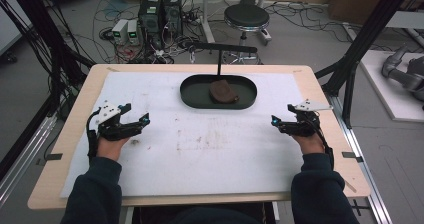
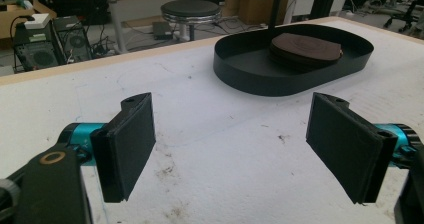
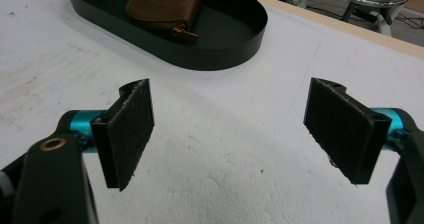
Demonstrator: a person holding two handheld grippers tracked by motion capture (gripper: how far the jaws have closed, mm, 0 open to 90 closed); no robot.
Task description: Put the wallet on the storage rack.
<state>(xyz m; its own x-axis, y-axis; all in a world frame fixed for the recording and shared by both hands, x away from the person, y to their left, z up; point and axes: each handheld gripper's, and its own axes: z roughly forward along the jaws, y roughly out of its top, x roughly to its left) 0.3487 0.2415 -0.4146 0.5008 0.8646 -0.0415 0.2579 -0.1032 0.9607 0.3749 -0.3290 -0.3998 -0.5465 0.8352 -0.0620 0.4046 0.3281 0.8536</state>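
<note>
While both grippers rest apart on the white mat, a brown pouch (image 1: 223,92) lies in the black oval tray (image 1: 192,96).
Left gripper (image 1: 135,116) and right gripper (image 1: 282,118) — jaws spread wide, empty — sit well short of the tray.

High view set above the counter (image 1: 310,84), facing forward and down, gripper views low and close, black tray (image 1: 192,91) shared by all three.

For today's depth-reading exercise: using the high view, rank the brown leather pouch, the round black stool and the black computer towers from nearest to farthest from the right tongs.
1. Brown leather pouch: in the black oval tray, ahead and left of the right tongs.
2. Round black stool: on the floor beyond the table's far edge.
3. Black computer towers: floor, far left, farthest.
</note>
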